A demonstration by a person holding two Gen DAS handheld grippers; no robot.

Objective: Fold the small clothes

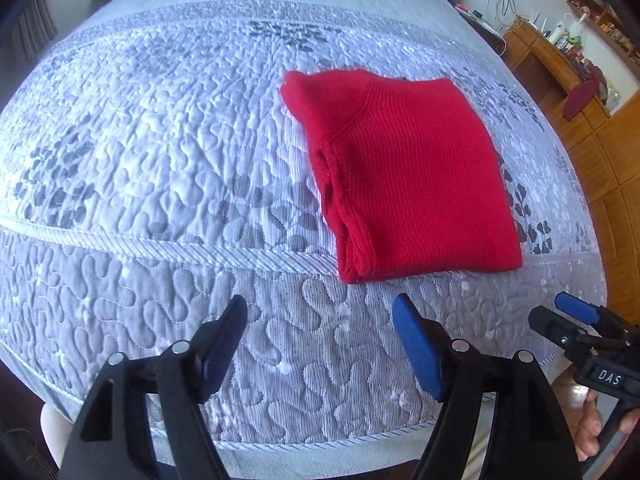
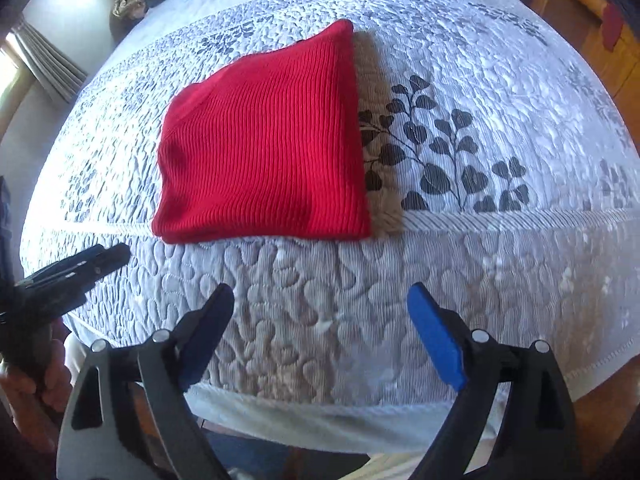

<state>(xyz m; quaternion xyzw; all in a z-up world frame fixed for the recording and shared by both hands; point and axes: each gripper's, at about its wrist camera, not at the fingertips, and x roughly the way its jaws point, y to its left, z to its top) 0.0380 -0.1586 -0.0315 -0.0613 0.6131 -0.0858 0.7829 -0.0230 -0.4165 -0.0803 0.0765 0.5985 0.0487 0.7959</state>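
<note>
A red knitted garment (image 1: 404, 176) lies folded into a compact rectangle on the quilted grey-white bedspread (image 1: 160, 152); it also shows in the right wrist view (image 2: 264, 148). My left gripper (image 1: 320, 320) is open and empty, hovering over the bed's near border, short of the garment's near edge. My right gripper (image 2: 320, 312) is open and empty too, also short of the garment. The right gripper shows at the right edge of the left wrist view (image 1: 576, 316), and the left gripper at the left edge of the right wrist view (image 2: 88, 264).
The bedspread (image 2: 480, 264) has a leaf print and a corded border running near the garment's near edge. A wooden cabinet with clutter (image 1: 560, 64) stands beyond the bed's right side. Curtains (image 2: 48, 64) hang at the far left.
</note>
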